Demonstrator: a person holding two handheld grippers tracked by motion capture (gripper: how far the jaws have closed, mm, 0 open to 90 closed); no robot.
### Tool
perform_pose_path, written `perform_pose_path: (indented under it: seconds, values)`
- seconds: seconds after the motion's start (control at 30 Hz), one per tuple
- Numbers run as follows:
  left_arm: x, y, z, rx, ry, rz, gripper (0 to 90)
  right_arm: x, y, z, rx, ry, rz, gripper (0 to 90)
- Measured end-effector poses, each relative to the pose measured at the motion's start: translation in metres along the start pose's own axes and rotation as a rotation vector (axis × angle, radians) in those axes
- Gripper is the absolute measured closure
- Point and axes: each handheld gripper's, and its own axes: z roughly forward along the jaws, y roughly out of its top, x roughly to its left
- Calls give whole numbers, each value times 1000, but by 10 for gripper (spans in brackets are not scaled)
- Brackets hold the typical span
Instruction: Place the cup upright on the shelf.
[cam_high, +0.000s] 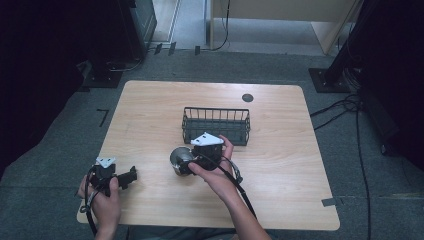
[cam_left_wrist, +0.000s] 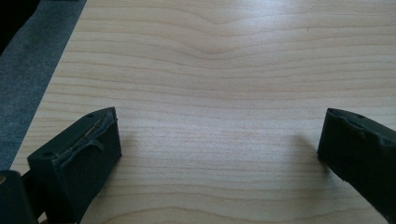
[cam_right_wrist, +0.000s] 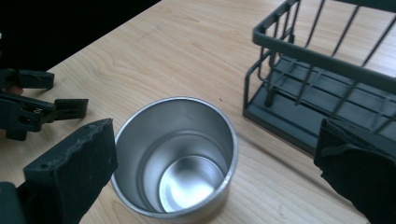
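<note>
A steel cup (cam_right_wrist: 175, 158) is seen standing upright on the wooden table (cam_high: 280, 165), its long axis vertical and its open mouth pointing up, so that the shiny bottom is looked into from the right gripper view. It is placed near the table's middle, just in front of the black wire basket (cam_high: 216, 125) and apart from it. The right gripper (cam_right_wrist: 215, 172) is held low over the cup with its jaws spread wide; one jaw is found beside the cup's rim, the other well off towards the basket, and nothing is grasped. The left gripper (cam_left_wrist: 219, 149) is rested near the table's front left corner, its jaws parted over bare wood, with nothing held
</note>
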Motion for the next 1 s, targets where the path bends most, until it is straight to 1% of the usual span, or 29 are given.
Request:
perform_pose_path:
  seconds: [0.03, 0.1, 0.13, 0.33, 0.5, 0.7, 0.83, 0.87, 0.9, 0.93, 1.0]
  values:
    - [0, 0, 0, 0, 1, 0, 0, 3, 0, 3, 6, 13, -1, 0]
    - [0, 0, 0, 0, 1, 0, 0, 5, 0, 4, 5, 17, -1, 0]
    - [0, 0, 0, 0, 1, 0, 0, 7, 0, 8, 12, 23, -4, 0]
    - [-1, 0, 0, 0, -2, 0, 0, 11, -2, 15, 29, 24, -4, 0]
    - [-1, 0, 0, -2, -2, -3, 0, 16, -5, 22, 47, 31, -16, 0]
    - [-1, 0, 0, 2, -2, 1, 0, 20, -10, 35, 82, 10, -27, 0]
    - [-1, 0, 0, 0, -3, 0, 0, 21, -14, 45, 116, -3, -28, 0]
    - [-1, 0, 0, 0, -2, 0, 0, 21, -16, 50, 121, -9, -20, 0]
    - [-1, 0, 0, 0, -2, 0, 0, 21, -16, 50, 121, -9, -20, 0]
    - [-1, 0, 0, 0, -3, 0, 0, 20, -17, 52, 126, -13, -17, 22]
    - [-1, 0, 0, 0, -3, 1, 0, 20, -17, 53, 122, -23, -19, 38]
